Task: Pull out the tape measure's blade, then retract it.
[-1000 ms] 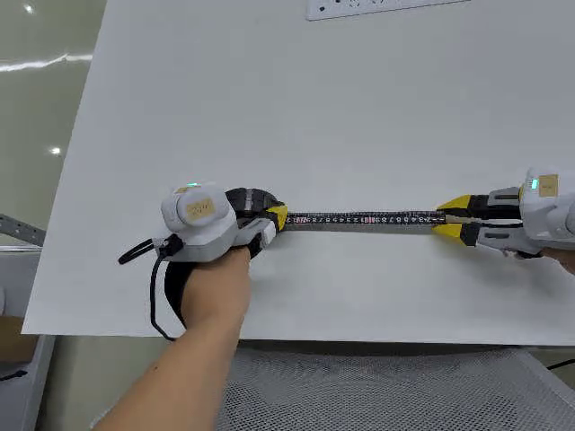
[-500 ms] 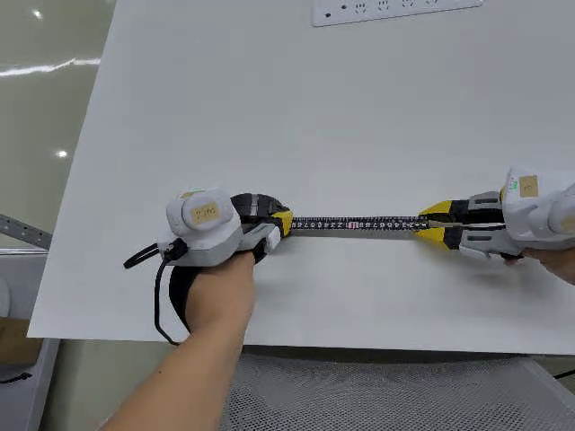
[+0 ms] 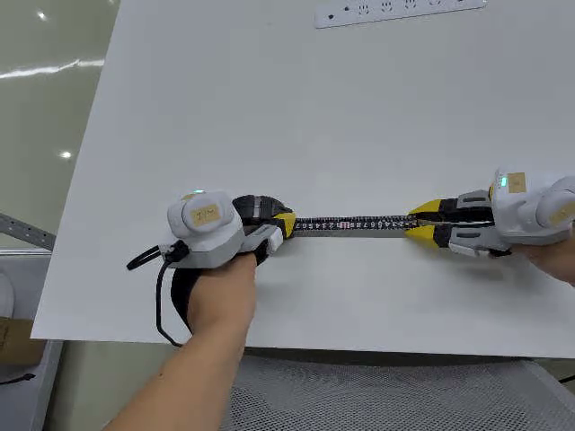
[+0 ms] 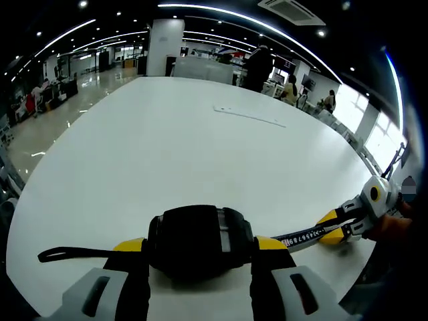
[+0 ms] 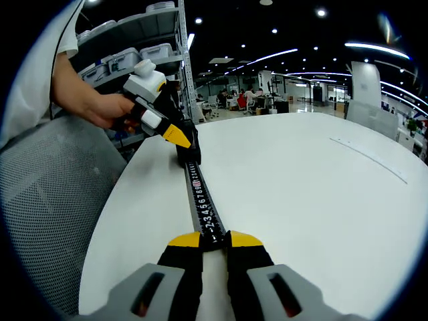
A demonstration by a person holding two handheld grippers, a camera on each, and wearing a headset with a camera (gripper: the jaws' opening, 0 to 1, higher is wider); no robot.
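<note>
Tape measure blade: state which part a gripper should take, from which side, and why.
Take the blade at its free tip, approaching in line with it from the end opposite the case. It is a narrow strip stretched straight over the table; the right gripper pinches it there.

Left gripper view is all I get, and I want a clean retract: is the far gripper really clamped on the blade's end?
Observer: Yes. The right gripper view shows the right gripper shut on the blade, yellow tips pinching its end, numbers facing up.
Operator: Is the blade straight along its run?
Observer: The head view shows it running straight from the tape measure case to that gripper, roughly parallel to the near edge of the table.
Operator: Anything below that edge?
Observer: A grey mesh surface lies under it, and a black cable loops down from the left gripper.
</note>
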